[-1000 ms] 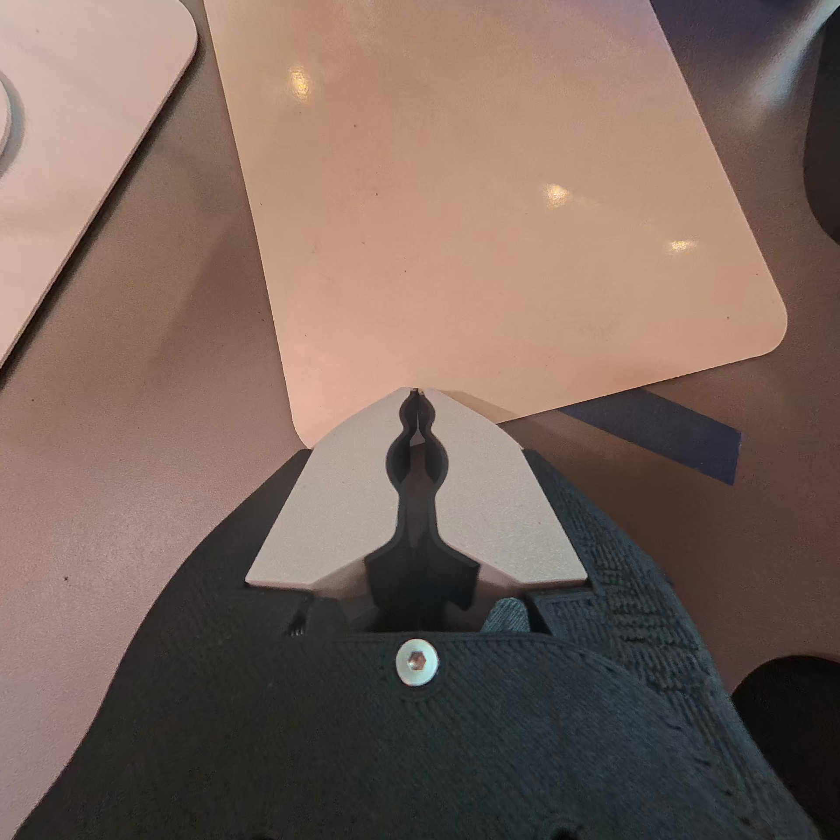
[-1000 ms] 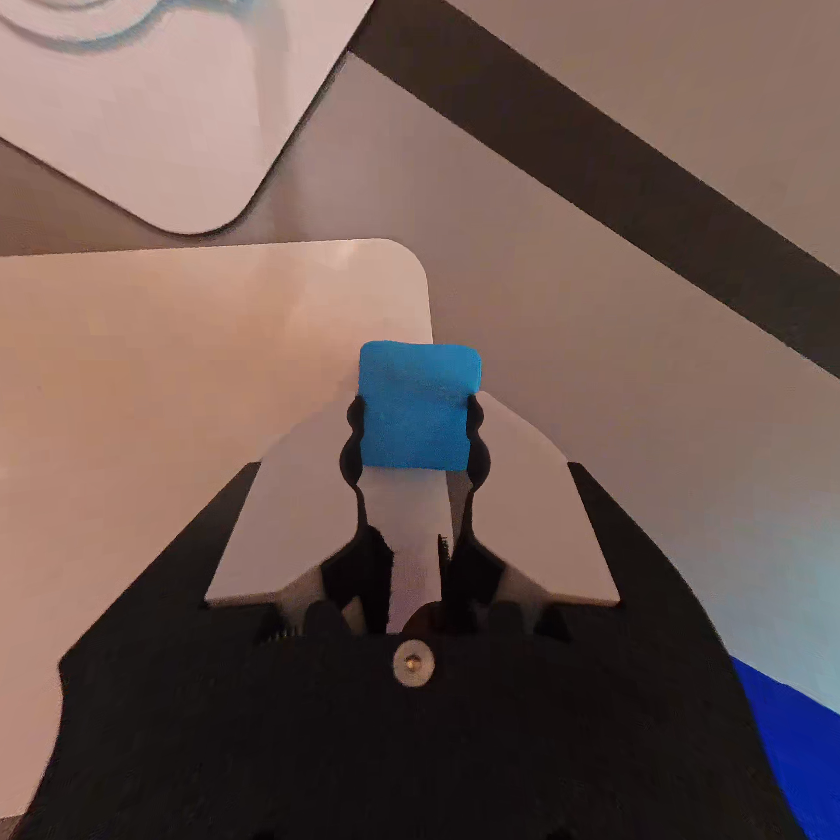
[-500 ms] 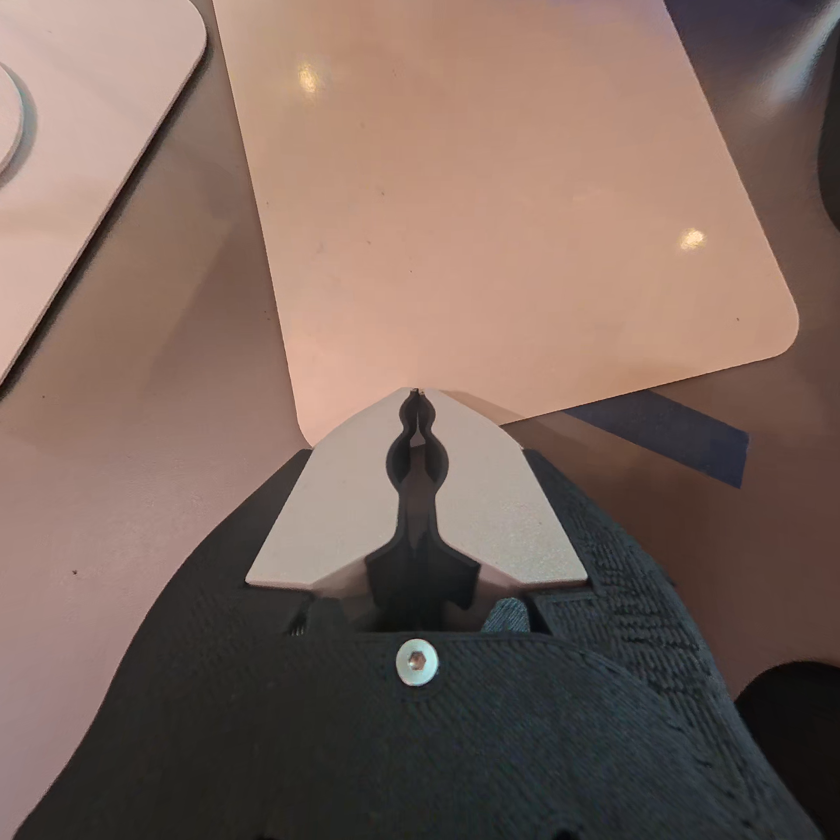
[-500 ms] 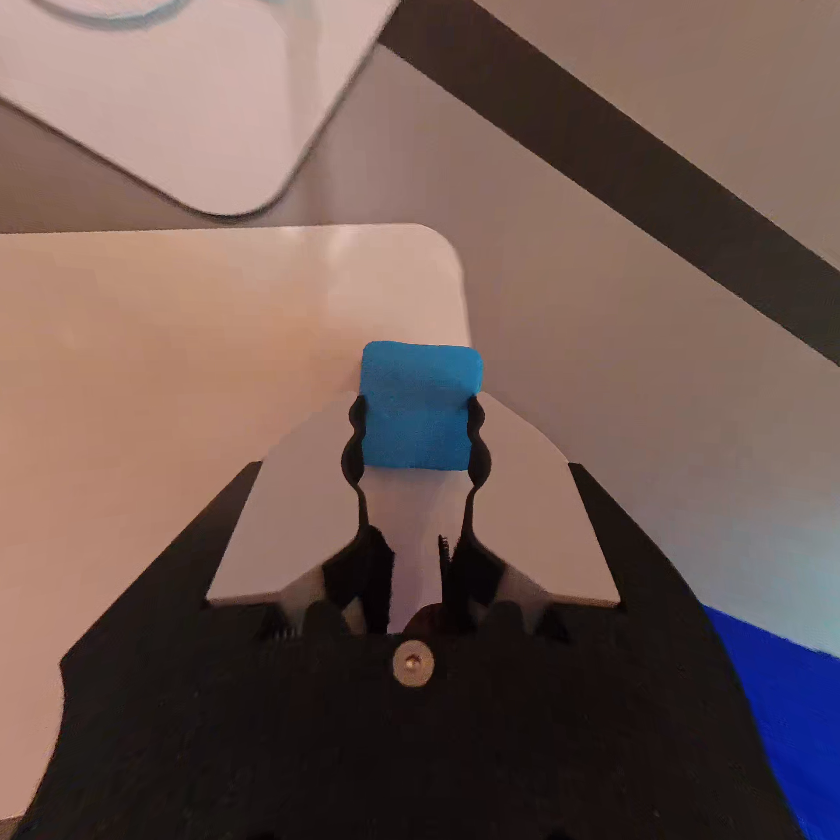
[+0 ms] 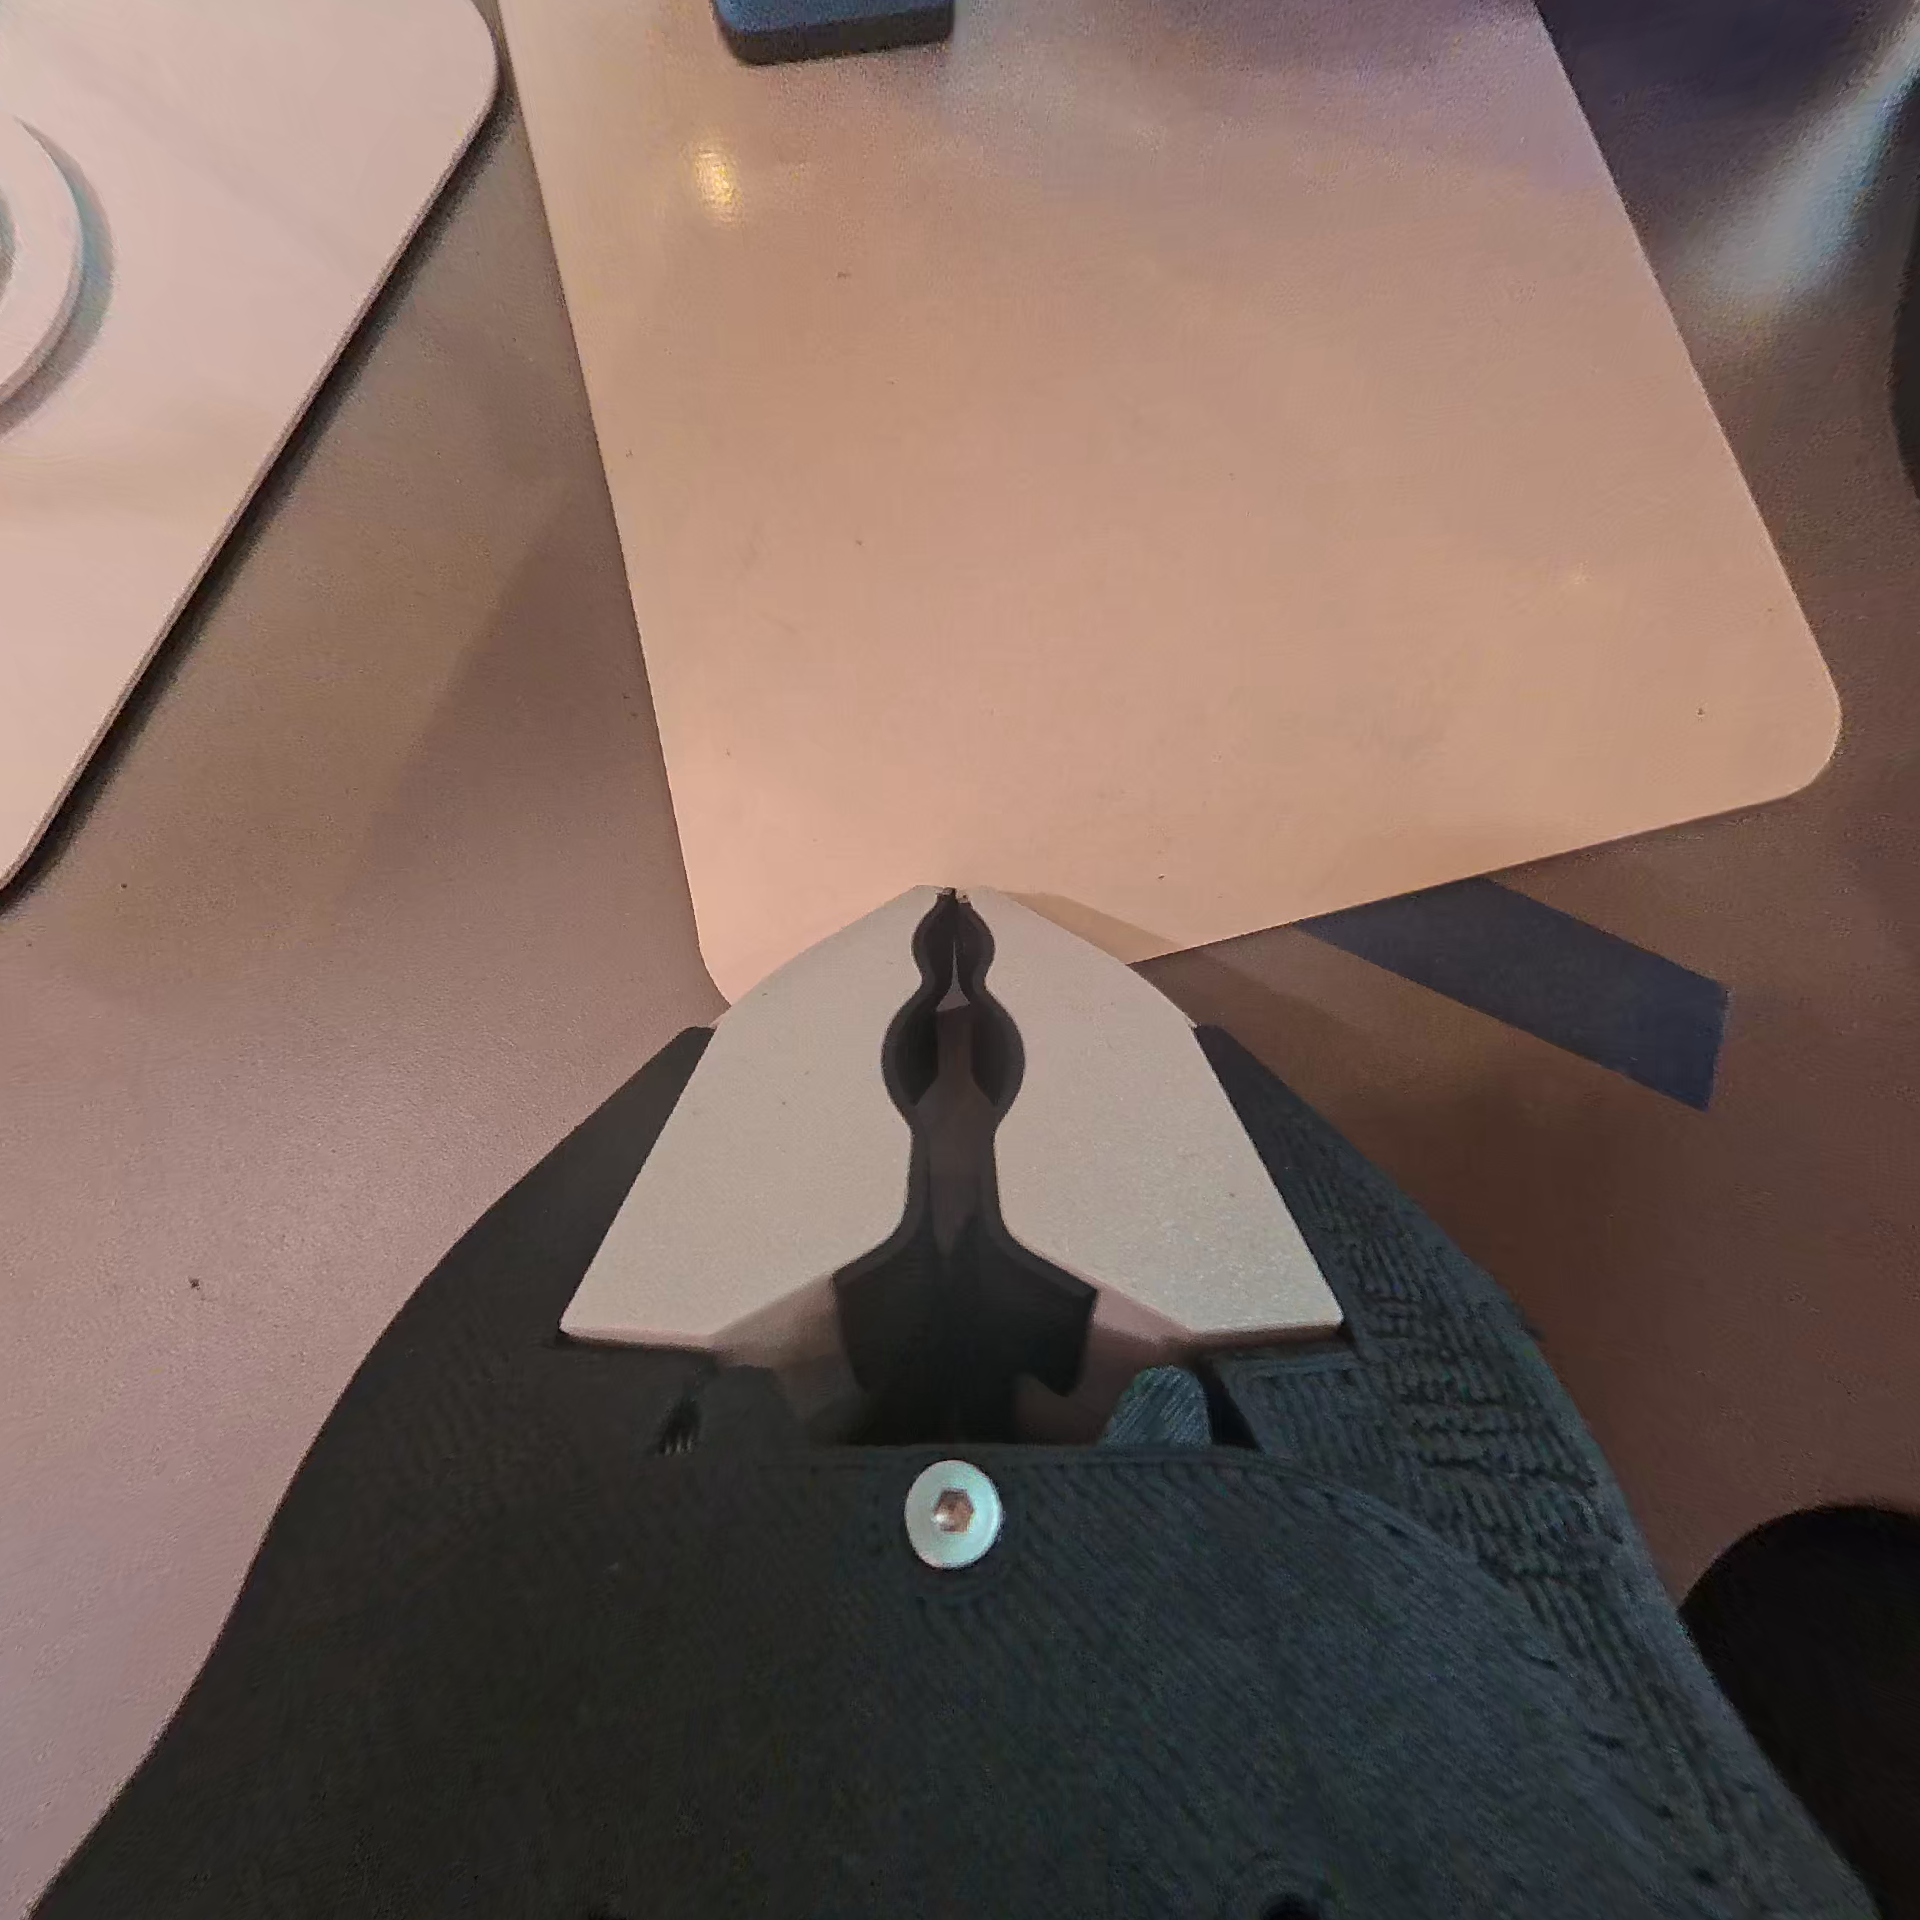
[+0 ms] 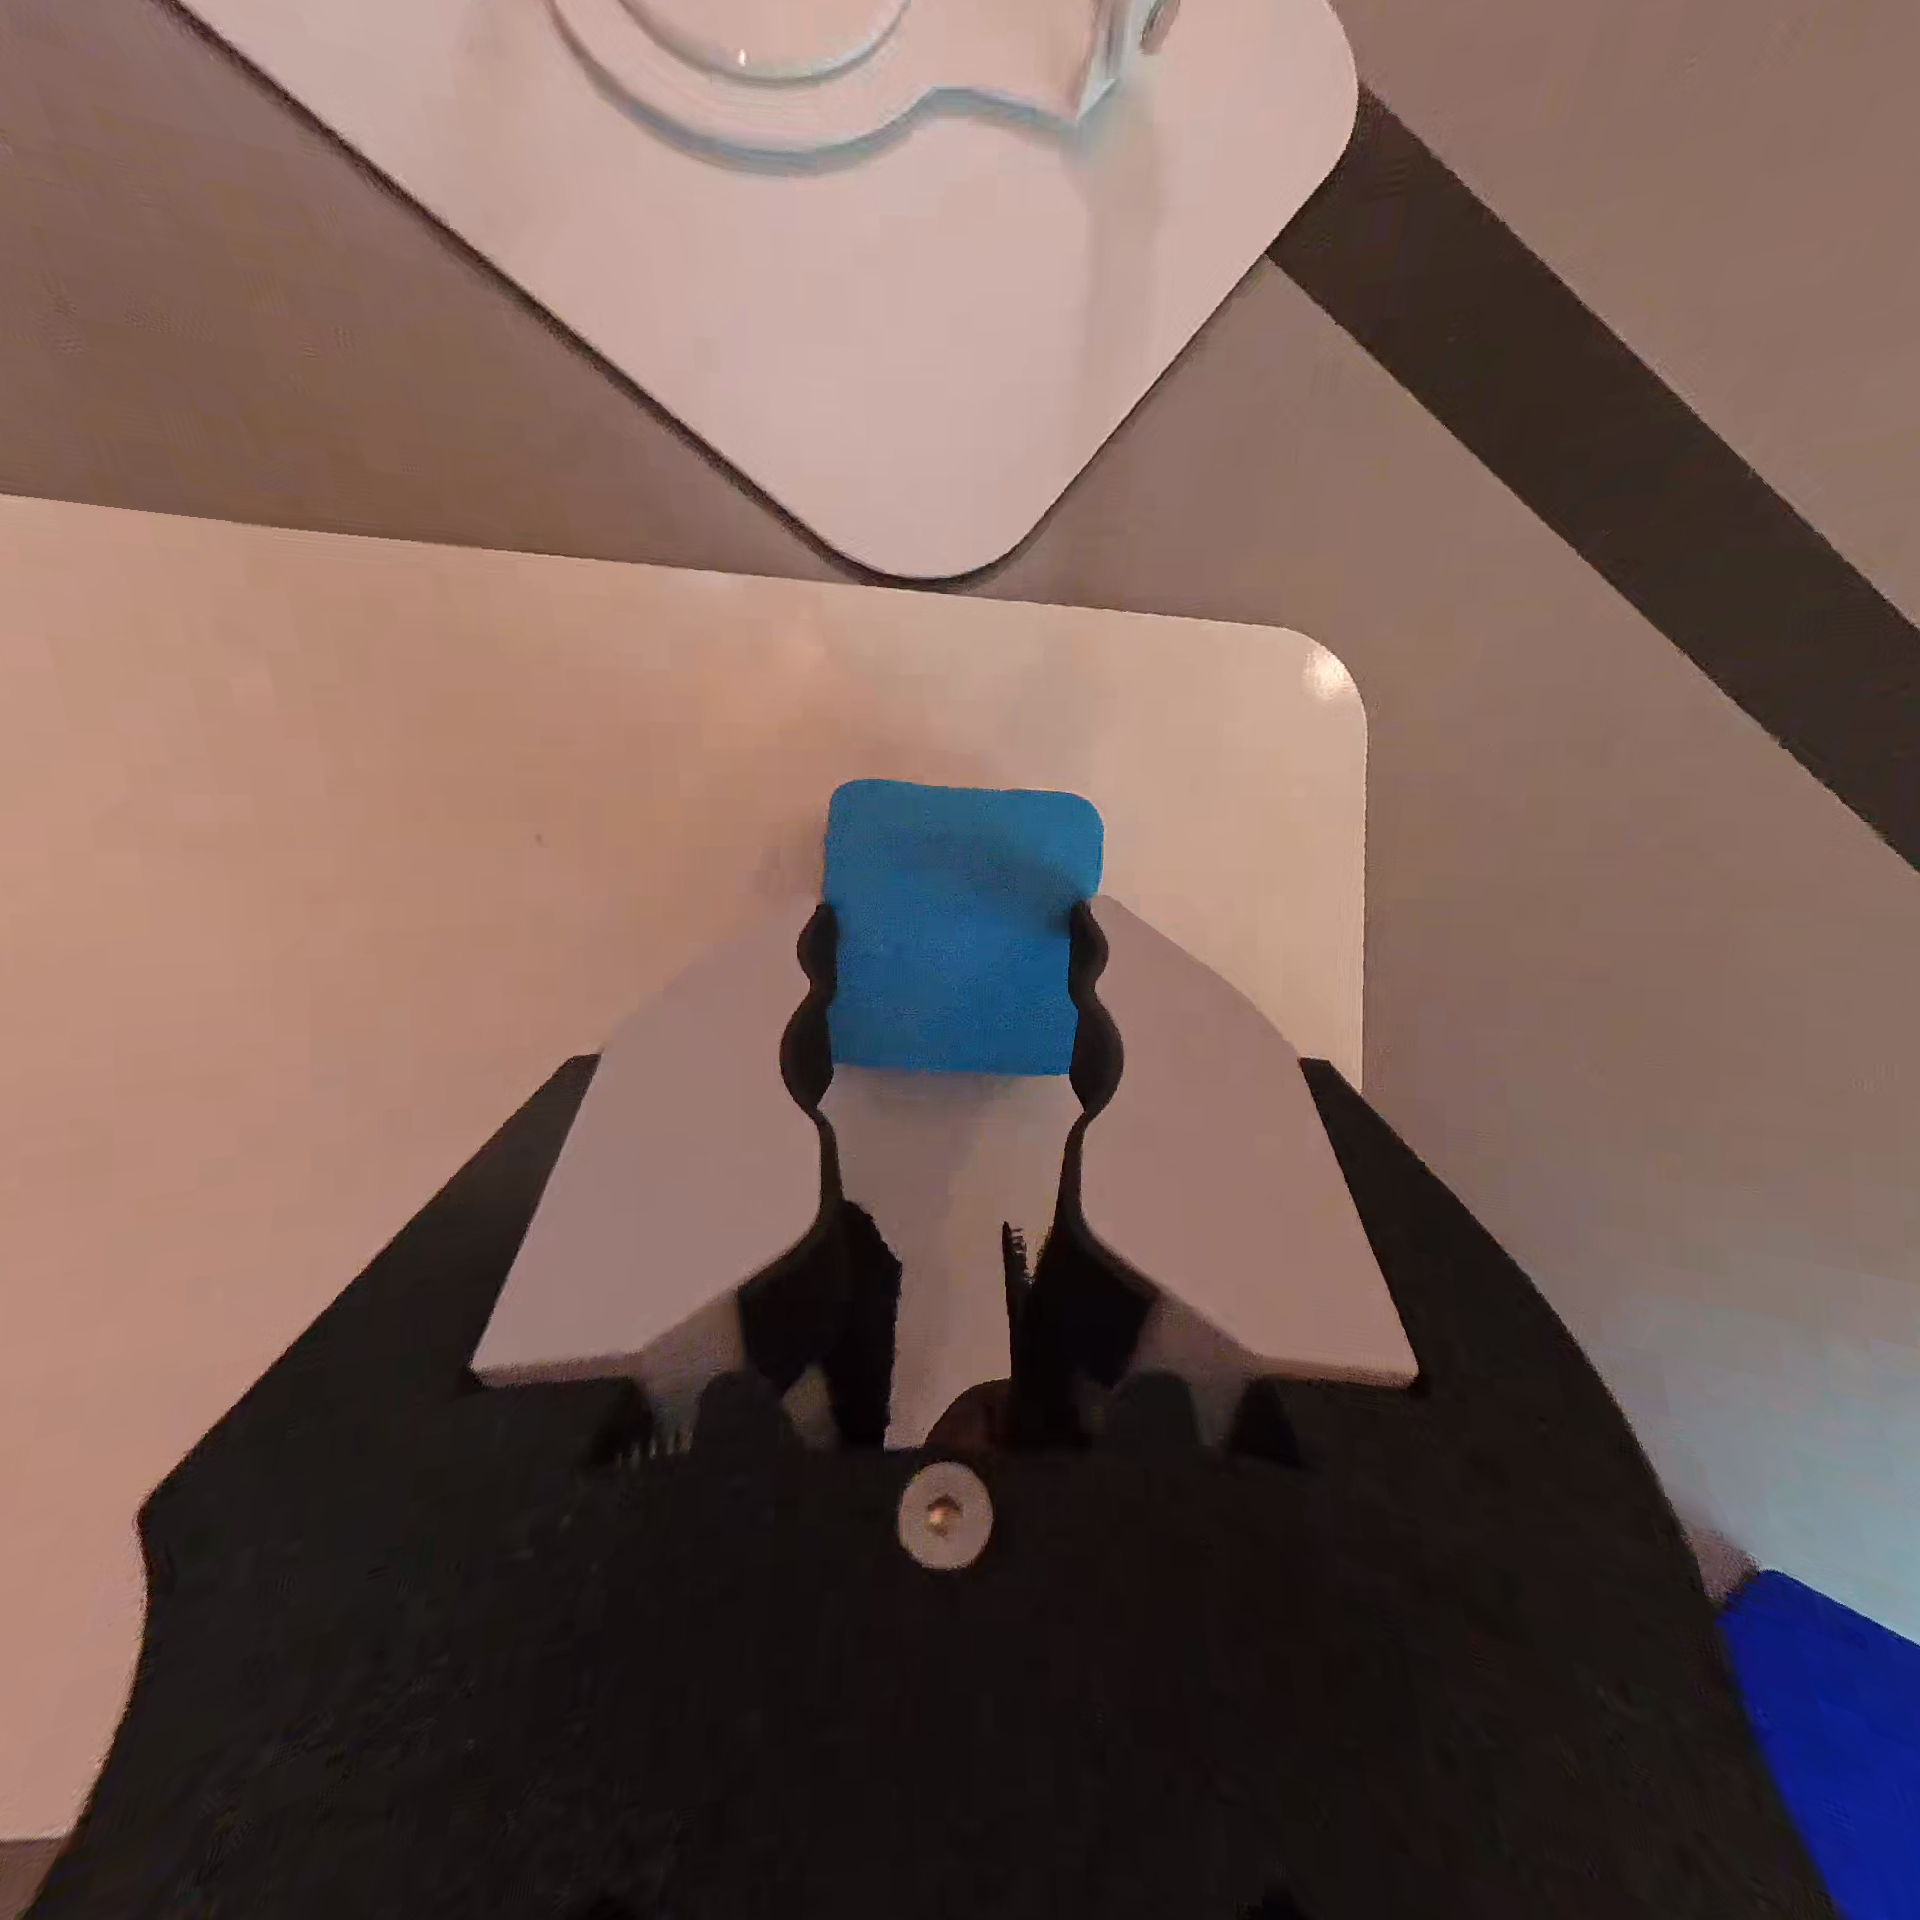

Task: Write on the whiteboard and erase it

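Eraser: a small bright-blue felt block with rounded corners [image 6: 961, 925] sits on the whiteboard near its corner at 1 o'clock, in the right wrist view.
Whiteboard: a flat, glossy white rectangular sheet with rounded corners [image 5: 1143, 468] lies flat on the worktop; no marks show on its visible surface, so the wiping looks nearly or fully done.
Handling: the block appears light and soft, likely to squash if squeezed hard; its two side faces are the sensible hold. The board looks thin, stiff and slick, and may slide under a sideways push unless steadied at an edge.
Right tool: the right tool [image 6: 951, 997] pinches the block's sides between its pale fingers [image 6: 1184, 1122], pointing forward and down over the board.
Left tool: the left tool [image 5: 951, 904] has its tips pressed together with nothing between them, at the board's near edge at 6 o'clock; contact cannot be confirmed.
Surroundings: a second white rounded board [image 6: 883, 312] lies at 12 o'clock beyond the first, bearing a clear plastic piece [image 6: 831, 94]. Strips of blue tape [image 5: 1558, 997] mark the grey-brown worktop [image 5: 312, 883] at 4 o'clock. A dark block [image 5: 831, 26] shows at the far edge in the left wrist view.
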Tool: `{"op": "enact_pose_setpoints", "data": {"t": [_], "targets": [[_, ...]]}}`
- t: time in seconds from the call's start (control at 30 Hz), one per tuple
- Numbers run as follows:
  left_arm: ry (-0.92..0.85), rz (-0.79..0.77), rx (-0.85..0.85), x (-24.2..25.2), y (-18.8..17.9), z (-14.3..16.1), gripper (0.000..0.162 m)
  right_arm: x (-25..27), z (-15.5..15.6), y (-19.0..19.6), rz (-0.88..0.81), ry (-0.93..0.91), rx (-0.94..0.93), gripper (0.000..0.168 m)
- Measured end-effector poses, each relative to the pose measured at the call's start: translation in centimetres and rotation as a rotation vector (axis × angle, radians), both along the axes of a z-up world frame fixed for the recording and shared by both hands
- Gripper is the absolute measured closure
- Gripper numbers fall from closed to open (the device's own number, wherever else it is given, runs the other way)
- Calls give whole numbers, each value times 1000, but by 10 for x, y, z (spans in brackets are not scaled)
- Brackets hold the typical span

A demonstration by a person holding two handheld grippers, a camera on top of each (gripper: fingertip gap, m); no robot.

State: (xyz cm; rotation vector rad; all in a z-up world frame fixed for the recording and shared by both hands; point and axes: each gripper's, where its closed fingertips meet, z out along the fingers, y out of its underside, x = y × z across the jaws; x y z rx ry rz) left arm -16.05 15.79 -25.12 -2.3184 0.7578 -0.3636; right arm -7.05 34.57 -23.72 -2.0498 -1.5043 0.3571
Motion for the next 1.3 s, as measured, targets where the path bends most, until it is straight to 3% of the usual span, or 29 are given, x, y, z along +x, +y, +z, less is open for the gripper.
{"op": "enact_pose_setpoints", "data": {"t": [0.07, 0.13, 0.2, 0.33, 0.43, 0.57, 0.7, 0.83, 0.93, 1.1, 1.2, 1.3], "targets": [[-1, 1, 0, 0, 0, 0, 161, -30, 1, -48, 130, 34, -11, 125], [1, 3, 0, 0, 0, 0, 161, -54, 1, -120, 310, 51, -14, 125], [-1, 5, 2, 0, 0, 0, 161, -53, 2, -183, 440, 35, -10, 124], [12, 3, 6, 0, 0, 0, 161, 6, 2, -231, 457, 21, -52, 124], [18, -1, 6, 0, 0, 0, 161, 55, 2, -217, 380, -42, -49, 124], [26, -2, 10, 0, 0, 0, 161, 83, 1, -123, 125, -88, -11, 125], [23, -2, 12, 0, 0, 0, 161, 84, 1, -10, -159, -56, 35, 131], [17, -7, 11, 0, 0, 0, 161, 54, -1, 34, -217, -18, 1, 131], [15, -12, 12, 3, 1, 0, 161, 9, 0, 15, -105, 22, -10, 131], [8, -9, 9, 3, 0, 0, 161, -46, 0, -93, 227, -7, 18, 131], [12, -6, 11, 3, 0, 0, 161, -32, 1, -156, 371, -45, 22, 131], [18, -5, 10, 3, 0, 0, 161, 11, 1, -185, 413, -87, -5, 131]]}}
